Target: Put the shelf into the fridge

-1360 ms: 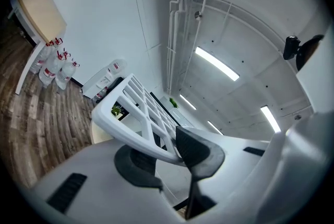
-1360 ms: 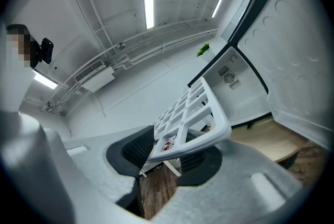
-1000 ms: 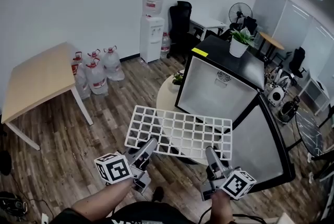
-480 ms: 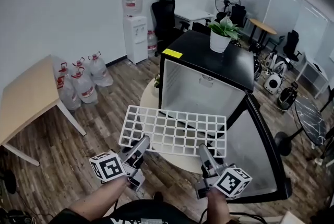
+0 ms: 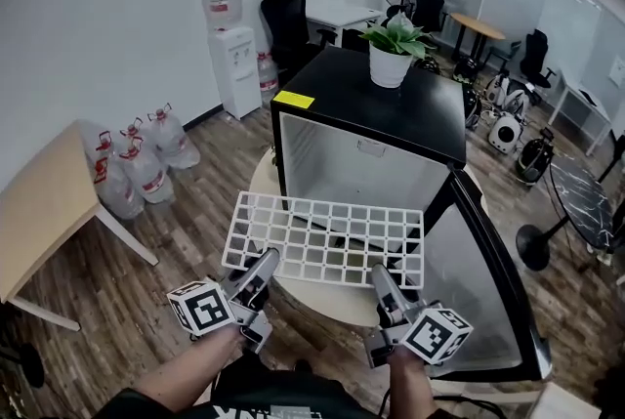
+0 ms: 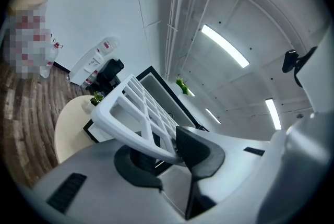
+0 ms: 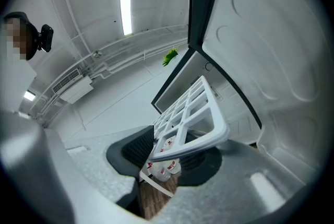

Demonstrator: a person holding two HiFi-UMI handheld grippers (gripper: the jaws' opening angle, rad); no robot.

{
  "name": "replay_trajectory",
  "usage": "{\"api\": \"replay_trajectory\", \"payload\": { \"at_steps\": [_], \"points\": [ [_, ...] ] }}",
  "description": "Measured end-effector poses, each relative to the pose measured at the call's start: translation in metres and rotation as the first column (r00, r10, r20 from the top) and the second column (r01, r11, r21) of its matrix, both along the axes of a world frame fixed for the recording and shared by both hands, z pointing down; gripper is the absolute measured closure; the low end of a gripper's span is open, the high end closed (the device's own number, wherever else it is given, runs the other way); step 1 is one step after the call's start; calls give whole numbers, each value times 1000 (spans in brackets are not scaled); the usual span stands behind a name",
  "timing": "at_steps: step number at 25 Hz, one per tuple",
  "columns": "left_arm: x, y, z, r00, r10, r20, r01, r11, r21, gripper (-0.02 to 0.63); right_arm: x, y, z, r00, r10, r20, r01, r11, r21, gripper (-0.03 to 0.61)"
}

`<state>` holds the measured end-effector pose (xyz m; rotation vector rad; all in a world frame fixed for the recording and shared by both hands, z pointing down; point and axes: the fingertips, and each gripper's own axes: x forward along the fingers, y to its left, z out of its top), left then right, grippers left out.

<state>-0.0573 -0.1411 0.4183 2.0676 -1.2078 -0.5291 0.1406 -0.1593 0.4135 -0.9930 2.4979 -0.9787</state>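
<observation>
Closest to me, at the bottom of the head view, are my two forearms, each with a marker cube above the hand. The left gripper point(image 5: 265, 262) is clamped on the near rim of the shelf point(image 5: 327, 236) towards its left corner. In the left gripper view the white rim sits between the two dark pads, with the grid running away from the camera. The right gripper point(image 5: 379, 273) grips the same near rim towards the right corner, and its own view shows the rim pinched between its pads.

The shelf is a white plastic grid, held roughly level in the air between both grippers. It hangs above the round cream table point(image 5: 327, 300) that carries the fridge point(image 5: 376, 104). Its far edge reaches the bottom front of the open compartment. From this steep angle I cannot tell whether that edge has crossed the threshold, but most of the shelf is plainly outside.

The fridge is black with a pale, bare interior. Its door point(image 5: 483, 275) stands swung open on the right, beside the right gripper. A potted plant point(image 5: 392, 56) stands on the fridge's top.

Further off on the wood floor, water bottles point(image 5: 137, 158) cluster next to a wooden table point(image 5: 44, 207). A water dispenser point(image 5: 234, 61) and an office chair point(image 5: 288, 21) stand against the wall.
</observation>
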Motion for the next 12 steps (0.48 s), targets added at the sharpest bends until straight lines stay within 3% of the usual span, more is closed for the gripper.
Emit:
{"api": "replay_trajectory", "payload": {
  "at_steps": [12],
  "points": [
    [-5,-92,11,979,201,-39,-203,979,-31,517,-4,-50,11,979,200,-29,-202,978,-50,454]
  ]
}}
